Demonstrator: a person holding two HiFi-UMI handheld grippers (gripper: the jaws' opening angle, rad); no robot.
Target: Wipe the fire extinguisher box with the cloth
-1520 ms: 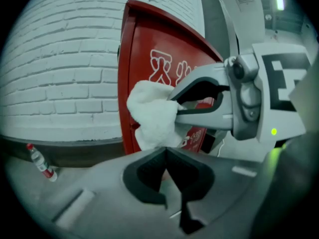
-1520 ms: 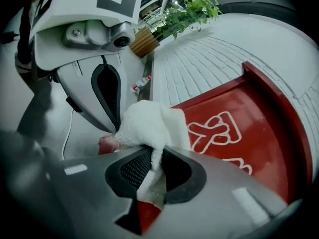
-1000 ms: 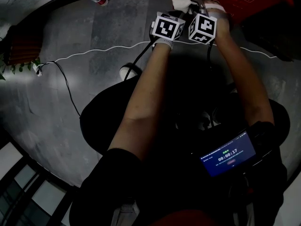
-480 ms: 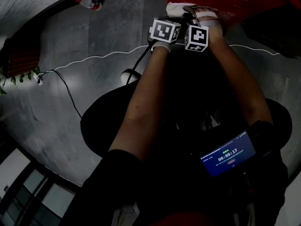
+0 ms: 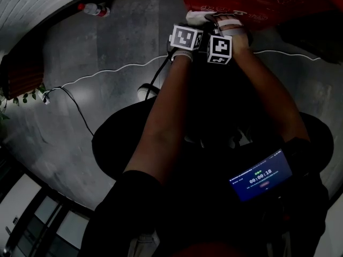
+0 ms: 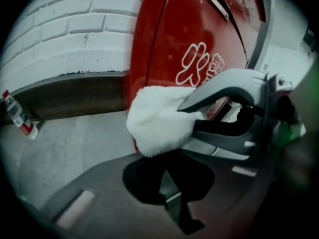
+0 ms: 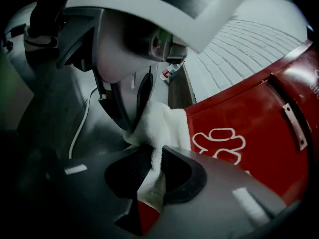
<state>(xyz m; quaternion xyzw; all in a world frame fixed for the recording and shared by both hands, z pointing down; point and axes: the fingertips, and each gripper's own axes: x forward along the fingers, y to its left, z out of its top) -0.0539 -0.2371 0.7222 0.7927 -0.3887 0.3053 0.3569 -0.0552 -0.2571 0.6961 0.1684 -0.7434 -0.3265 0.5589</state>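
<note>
- right gripper (image 7: 155, 176): jaws pressed onto the white cloth (image 6: 157, 121); a strip of it runs down between the two dark pads; the rest bunches out past the tips
- cloth sits against the red fire extinguisher box (image 6: 194, 29), at its lower left edge in the left gripper view; in the right gripper view it overlaps the edge of the box front, just beside the white printed characters (image 7: 219, 143)
- left gripper (image 6: 167, 176): jaws drawn together, nothing visible between the pads; tips are right at the lower edge of the cloth bunch; cannot tell whether they nip a fold
- the two grippers are close side by side at the box; in the head view their marker cubes (image 5: 186, 38) nearly touch, left one slightly higher; both forearms reach forward from the body
- box: glossy red front with white characters; a thin metal strip (image 7: 291, 118) is fixed on the front, above the cloth and well apart from it; the box stands on the grey floor (image 5: 107, 52)
- white brick wall (image 6: 70, 34) to the left of the box, with a dark ledge along its base
- red-capped bottle (image 6: 17, 116) by the foot of the wall, well apart from the box
- white cable (image 5: 107, 71) snakes across the floor between the person and the box
- green leaves (image 5: 24, 94) at the left edge of the head view
- lit screen (image 5: 261, 175) at the person's chest; text too small to read
</note>
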